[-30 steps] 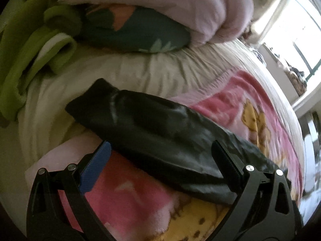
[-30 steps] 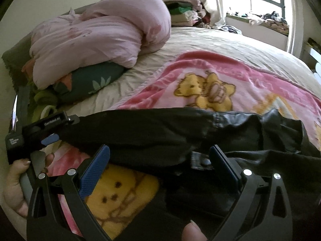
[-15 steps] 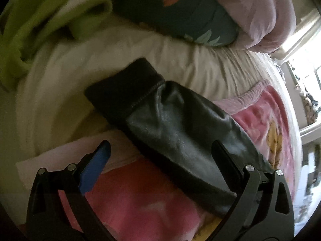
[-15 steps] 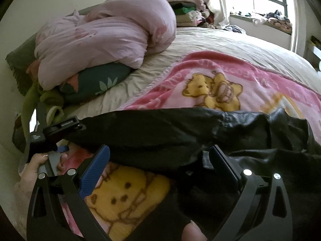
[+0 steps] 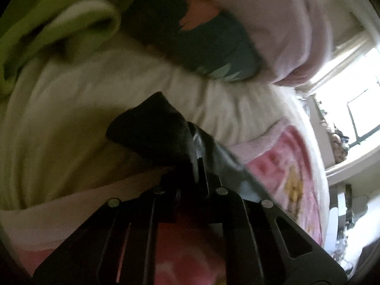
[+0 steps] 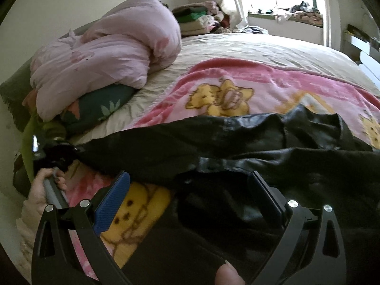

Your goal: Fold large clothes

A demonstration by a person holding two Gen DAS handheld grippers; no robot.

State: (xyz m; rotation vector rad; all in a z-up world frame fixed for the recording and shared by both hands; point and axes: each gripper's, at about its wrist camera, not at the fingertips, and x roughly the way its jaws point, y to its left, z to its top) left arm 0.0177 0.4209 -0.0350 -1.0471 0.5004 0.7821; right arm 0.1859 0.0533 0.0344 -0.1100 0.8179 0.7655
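1. Across the lower half of the right wrist view lies the bed (image 6: 261, 45), covered by a pale sheet and a pink blanket (image 6: 273, 87) printed with yellow bears.
2. At upper left of that view a lilac duvet (image 6: 106, 57) is heaped on a dark floral pillow (image 6: 99, 104); neither touches the garment.
3. The jacket (image 6: 237, 142), black and glossy like leather or a leather look-alike, stretches across the middle of the frame on the blanket, one sleeve running out toward the left edge. It looks fairly heavy and smooth, likely to slide on itself, supple yet thick enough to hold a soft ridge and not a sharp crease. A judgement: seams, cuffs and hem give firmer holds than the slick panels.
4. The sleeve (image 5: 213, 152) ends in a matte knit cuff (image 5: 152, 128), at centre of the left wrist view, resting on the sheet near the blanket's edge. The cuff is softer and less slippery than the shell.
5. The left gripper (image 5: 197, 166) has just been closing; its jaws are pressed together, pinching the sleeve right behind the cuff. A hand (image 6: 40, 190) at lower left of the right wrist view carries it.
6. The right gripper (image 6: 190, 190) has its jaws spread wide above the jacket's body, pinching nothing; the blue pad (image 6: 111, 201) is over the blanket's bear print.
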